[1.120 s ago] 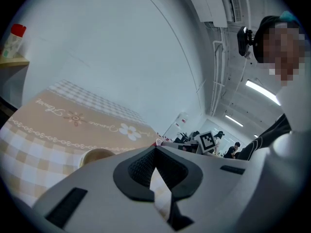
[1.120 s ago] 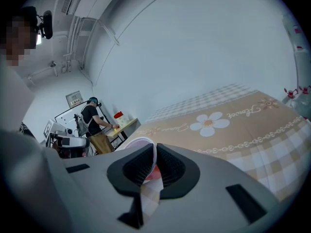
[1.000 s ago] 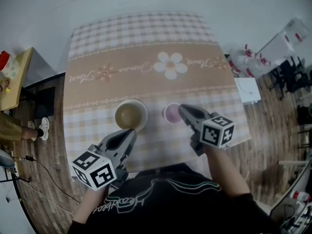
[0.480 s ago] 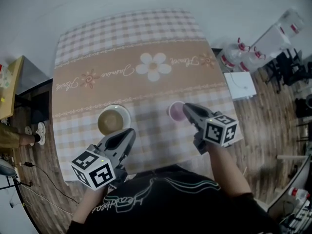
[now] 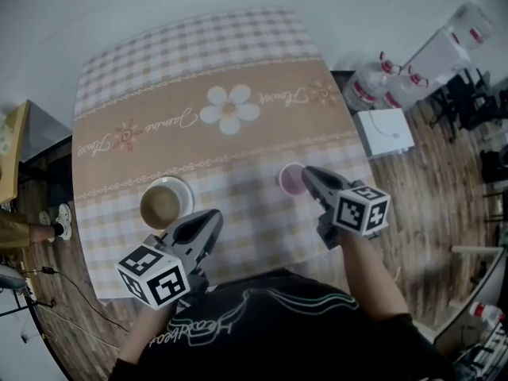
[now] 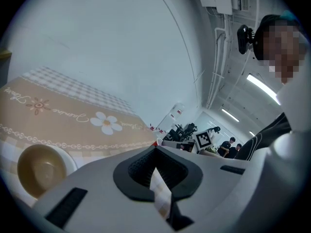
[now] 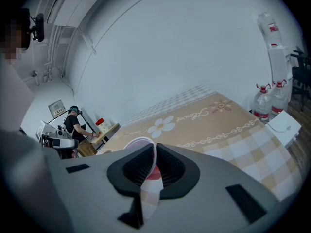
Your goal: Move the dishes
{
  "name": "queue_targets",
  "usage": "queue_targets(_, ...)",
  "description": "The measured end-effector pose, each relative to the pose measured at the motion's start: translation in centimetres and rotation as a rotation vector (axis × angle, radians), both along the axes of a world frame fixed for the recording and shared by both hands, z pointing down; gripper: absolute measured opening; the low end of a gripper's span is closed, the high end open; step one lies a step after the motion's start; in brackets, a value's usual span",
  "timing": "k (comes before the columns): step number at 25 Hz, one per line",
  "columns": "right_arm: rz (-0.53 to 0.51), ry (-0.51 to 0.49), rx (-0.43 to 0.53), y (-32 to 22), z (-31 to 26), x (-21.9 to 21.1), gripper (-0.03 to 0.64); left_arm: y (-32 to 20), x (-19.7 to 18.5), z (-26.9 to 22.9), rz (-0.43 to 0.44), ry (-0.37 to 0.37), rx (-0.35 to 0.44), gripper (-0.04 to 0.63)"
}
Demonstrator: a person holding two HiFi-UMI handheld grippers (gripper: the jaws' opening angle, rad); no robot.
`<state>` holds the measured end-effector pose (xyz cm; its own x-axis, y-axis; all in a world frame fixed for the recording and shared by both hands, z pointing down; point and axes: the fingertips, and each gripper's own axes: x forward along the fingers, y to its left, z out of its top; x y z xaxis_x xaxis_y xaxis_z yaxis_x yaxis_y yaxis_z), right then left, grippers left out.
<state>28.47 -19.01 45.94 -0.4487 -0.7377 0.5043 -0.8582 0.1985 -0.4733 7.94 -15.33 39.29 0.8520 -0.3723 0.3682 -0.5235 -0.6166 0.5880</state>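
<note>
Two dishes: one round cream bowl [image 5: 164, 203] [image 6: 41, 169] on the checked, flowered tablecloth [image 5: 198, 70], and one small pink plastic cup [image 5: 292, 179] [image 7: 138, 141] well to its right. The right gripper [image 5: 308, 175] [image 7: 155, 149] pinches the cup's near rim. The left gripper [image 5: 208, 217] [image 6: 155, 152] is closed and empty, with the bowl just ahead to its left.

**A:** so what dishes are we looking at here?

**B:** two that we can see. A white bowl [image 5: 164, 203] with a tan inside, upright and empty, on the checked strip of the tablecloth [image 5: 238, 225], front left. Well off to its right there's a little pink cup [image 5: 290, 180], upright, near rim pinched by the right gripper [image 5: 305, 173]. We can't tell if it's lifted.
</note>
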Motion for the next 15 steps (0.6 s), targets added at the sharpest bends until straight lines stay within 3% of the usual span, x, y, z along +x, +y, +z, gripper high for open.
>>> queue_targets(15,0.035,0.037,-0.074,-0.3,4.0,4.1,0.034,-0.2,2.7,1.9,-0.019,-0.018,-0.052,-0.005)
